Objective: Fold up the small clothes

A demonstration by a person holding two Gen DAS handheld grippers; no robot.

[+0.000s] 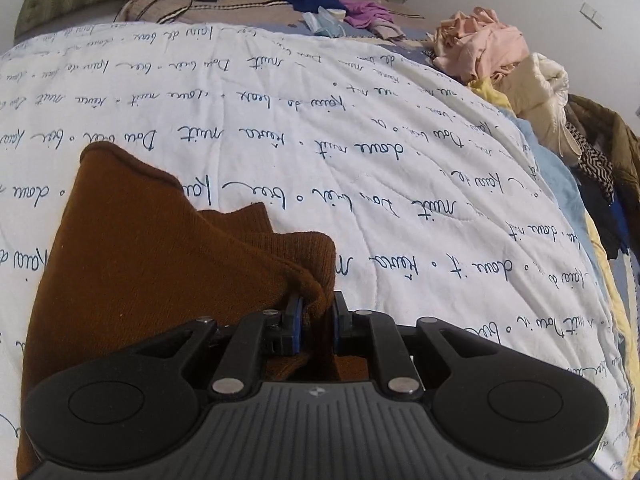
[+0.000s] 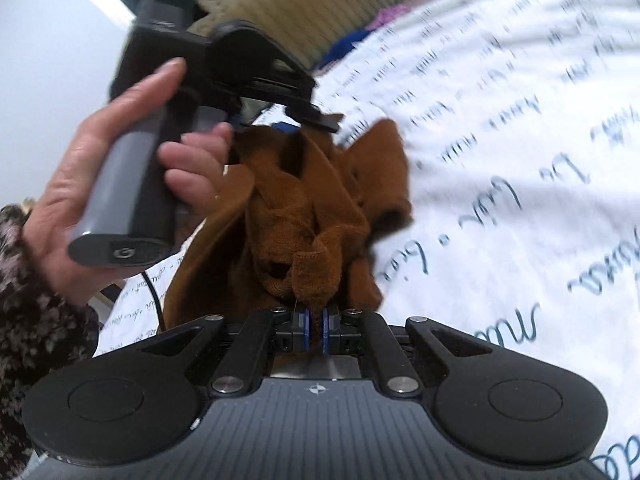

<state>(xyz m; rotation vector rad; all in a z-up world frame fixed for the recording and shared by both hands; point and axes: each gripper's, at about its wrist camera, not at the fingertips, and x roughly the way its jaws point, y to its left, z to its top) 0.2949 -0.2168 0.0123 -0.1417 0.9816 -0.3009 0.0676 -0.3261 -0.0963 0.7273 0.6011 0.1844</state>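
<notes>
Both my left gripper (image 1: pixel 316 312) and right gripper (image 2: pixel 314 322) pinch the brown garment (image 1: pixel 152 248); its bunched, twisted cloth could fold crooked.

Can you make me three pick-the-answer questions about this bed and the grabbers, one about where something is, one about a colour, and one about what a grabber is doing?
1. Where is the pile of unfolded clothes?
A. along the right edge of the bed
B. under the left gripper
C. on the floor

2. What colour is the garment being held?
A. pink
B. brown
C. blue

3. What is the left gripper doing?
A. hanging open
B. lying on the quilt
C. pinching the garment

Answers:
1 A: the left wrist view shows the pile at the right side of the white script-print quilt.
2 B: the brown knit garment shows in both views.
3 C: brown fabric sits between its pads; the right gripper also pinches it.
</notes>
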